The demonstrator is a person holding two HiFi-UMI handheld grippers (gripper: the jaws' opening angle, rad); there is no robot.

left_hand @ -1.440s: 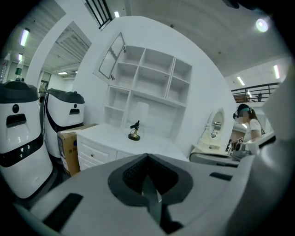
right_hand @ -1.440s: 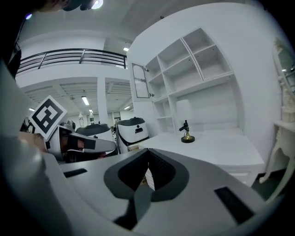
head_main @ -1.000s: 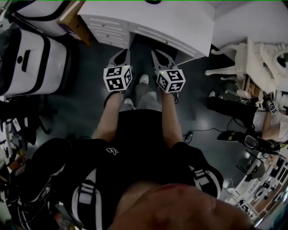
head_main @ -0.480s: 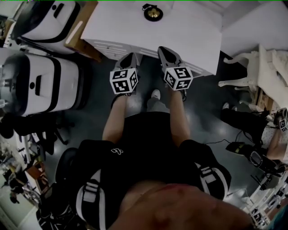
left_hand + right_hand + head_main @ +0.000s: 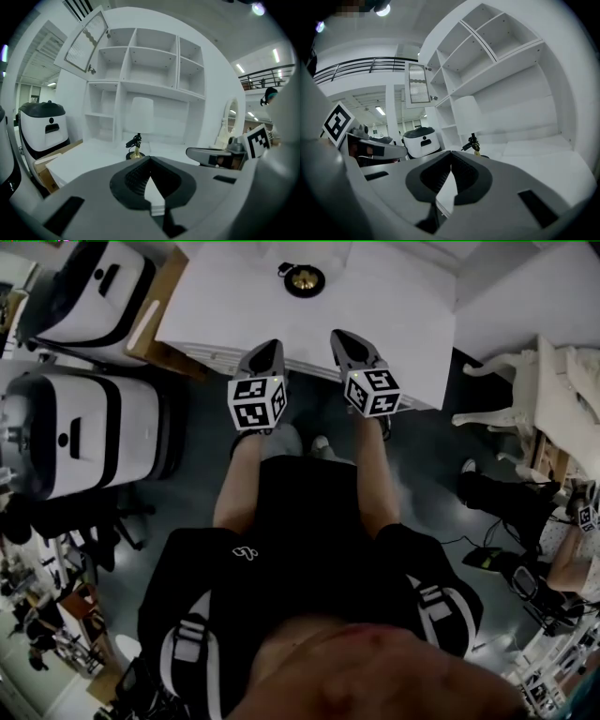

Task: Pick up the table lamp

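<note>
The table lamp (image 5: 305,279) stands at the back of a white desk (image 5: 403,324); from above it shows as a dark round base with a brass centre. In the left gripper view the lamp (image 5: 135,146) has a brass stem, a black fitting and a pale white shade, and it stands straight ahead. It also shows in the right gripper view, where the lamp (image 5: 473,143) is ahead and slightly right. My left gripper (image 5: 269,346) and right gripper (image 5: 339,337) hover side by side over the desk's front edge, well short of the lamp. Both are shut and hold nothing.
White shelving (image 5: 150,61) with an open cabinet door rises behind the desk. Two bulky white-and-black machines (image 5: 80,432) and a cardboard box (image 5: 155,310) stand left of the desk. White chairs (image 5: 548,381) are at the right. The person's legs are below the grippers.
Both grippers have moved forward from over the dark floor to the desk's front edge. The lamp has come into the head view and sits closer now.
</note>
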